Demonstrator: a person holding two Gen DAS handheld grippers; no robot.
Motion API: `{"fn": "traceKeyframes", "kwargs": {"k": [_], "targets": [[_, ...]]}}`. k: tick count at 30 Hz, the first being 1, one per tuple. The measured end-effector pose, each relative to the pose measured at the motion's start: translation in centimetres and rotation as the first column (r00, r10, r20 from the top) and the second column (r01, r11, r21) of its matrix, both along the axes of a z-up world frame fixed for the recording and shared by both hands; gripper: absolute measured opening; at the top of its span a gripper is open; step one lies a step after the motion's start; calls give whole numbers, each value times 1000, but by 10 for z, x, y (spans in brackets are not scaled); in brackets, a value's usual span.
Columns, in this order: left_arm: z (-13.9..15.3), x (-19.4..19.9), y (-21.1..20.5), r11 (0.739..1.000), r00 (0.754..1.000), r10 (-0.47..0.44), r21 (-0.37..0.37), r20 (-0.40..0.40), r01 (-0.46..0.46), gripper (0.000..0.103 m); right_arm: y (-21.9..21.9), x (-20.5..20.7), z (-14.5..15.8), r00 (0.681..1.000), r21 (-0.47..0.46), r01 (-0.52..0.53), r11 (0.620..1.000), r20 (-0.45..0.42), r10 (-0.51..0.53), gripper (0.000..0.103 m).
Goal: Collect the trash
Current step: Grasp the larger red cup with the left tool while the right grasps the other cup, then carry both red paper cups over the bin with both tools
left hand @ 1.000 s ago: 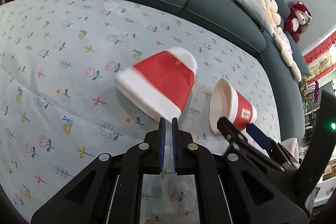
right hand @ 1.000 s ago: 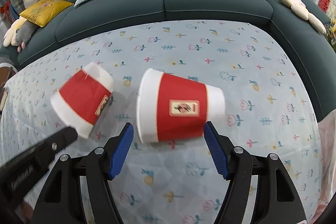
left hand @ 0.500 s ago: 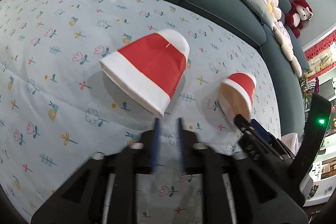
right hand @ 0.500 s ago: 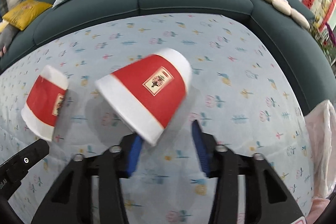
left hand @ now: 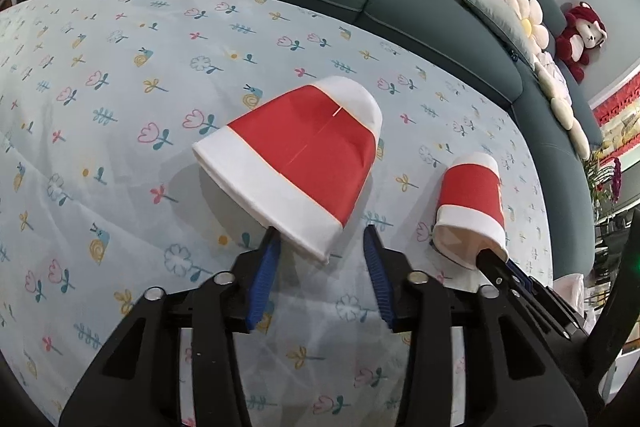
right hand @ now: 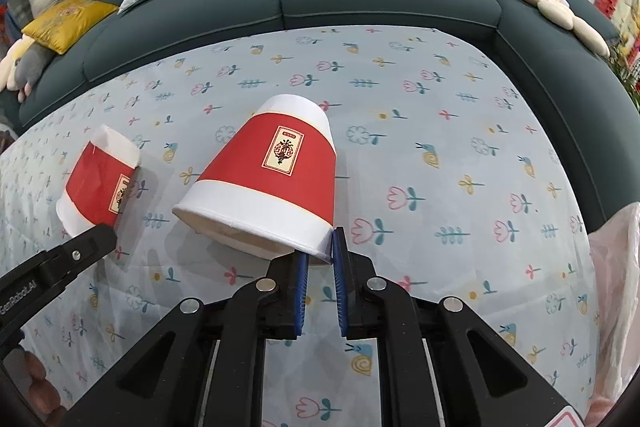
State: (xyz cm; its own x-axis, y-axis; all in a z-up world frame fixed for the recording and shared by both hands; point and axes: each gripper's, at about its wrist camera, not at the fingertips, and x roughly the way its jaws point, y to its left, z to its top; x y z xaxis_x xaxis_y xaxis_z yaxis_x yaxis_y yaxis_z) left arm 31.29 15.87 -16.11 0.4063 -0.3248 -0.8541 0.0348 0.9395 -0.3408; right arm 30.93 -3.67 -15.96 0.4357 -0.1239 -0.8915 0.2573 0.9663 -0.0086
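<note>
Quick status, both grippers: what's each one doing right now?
Left gripper: open, flattened cup rim between its pads.
Right gripper: just closed, pinching its cup rim.

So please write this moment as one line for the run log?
left gripper: open, flattened red-and-white paper cup between jaws | right gripper: jaws just closing, pinching rim of second red-and-white paper cup | floral cloth

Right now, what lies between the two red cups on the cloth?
Only bare flower-print cloth lies between the creased cup and the nearer cup. The right wrist view shows it most clearly.
</note>
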Motion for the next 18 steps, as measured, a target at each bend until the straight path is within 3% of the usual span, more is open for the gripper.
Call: {"fn": "traceKeyframes", "kwargs": {"k": [3,7,18], "targets": [[-2,1,-3,1000,1000,-23,4,5,23,16,-1,3,-3,1000,11,3,1000,3,-3,15],[1,-2,-8,999,998,-51,18,25,50,6,-3,2,-1,1000,22,-7,1000,10,7,11],[34,-41,-35,989,988,-140,55,73,136,4,-16,-31,30,998,36,-37,999,44,36,7]]}}
